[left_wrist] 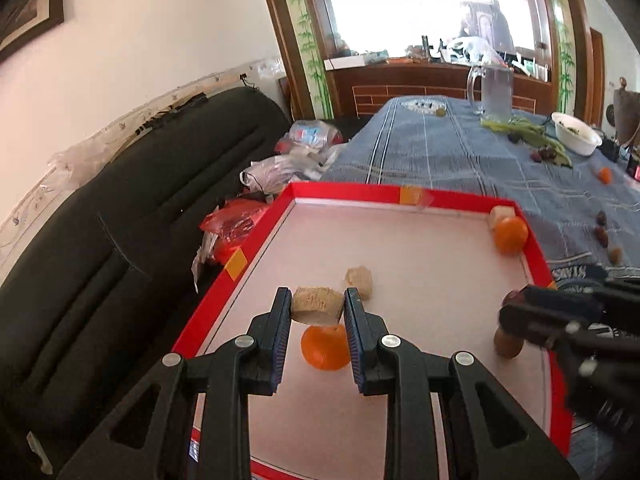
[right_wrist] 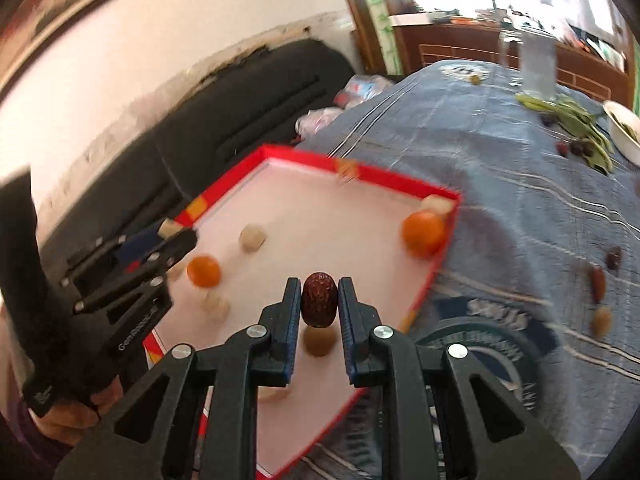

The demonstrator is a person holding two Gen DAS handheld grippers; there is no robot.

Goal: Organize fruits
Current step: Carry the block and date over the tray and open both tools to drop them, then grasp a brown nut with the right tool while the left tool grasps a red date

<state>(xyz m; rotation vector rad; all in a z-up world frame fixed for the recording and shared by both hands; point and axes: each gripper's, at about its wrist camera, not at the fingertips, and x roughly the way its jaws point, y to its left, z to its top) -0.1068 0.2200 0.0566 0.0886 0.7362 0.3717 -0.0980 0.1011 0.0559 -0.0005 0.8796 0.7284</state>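
Observation:
A red-rimmed tray [left_wrist: 344, 193] with a pale floor lies on the blue tablecloth. My left gripper [left_wrist: 318, 306] is shut on a beige snack block [left_wrist: 317, 305], held above an orange [left_wrist: 325, 348] in the tray. My right gripper [right_wrist: 319, 298] is shut on a dark red date [right_wrist: 318, 298] above the tray's near right part; it shows at the right of the left wrist view [left_wrist: 560, 316]. Another beige block [left_wrist: 359, 280], a brown fruit [left_wrist: 507, 344] and a second orange [left_wrist: 510, 234] beside a corner block [left_wrist: 500, 214] lie in the tray.
Loose dates [right_wrist: 598, 280] and a pale nut [right_wrist: 601, 320] lie on the cloth right of the tray. Farther back stand a glass mug [left_wrist: 494, 90], green leaves with dark fruits [left_wrist: 532, 136], a white bowl [left_wrist: 576, 134] and a small orange [left_wrist: 605, 175]. A black sofa [left_wrist: 120, 240] with plastic bags [left_wrist: 236, 228] is left.

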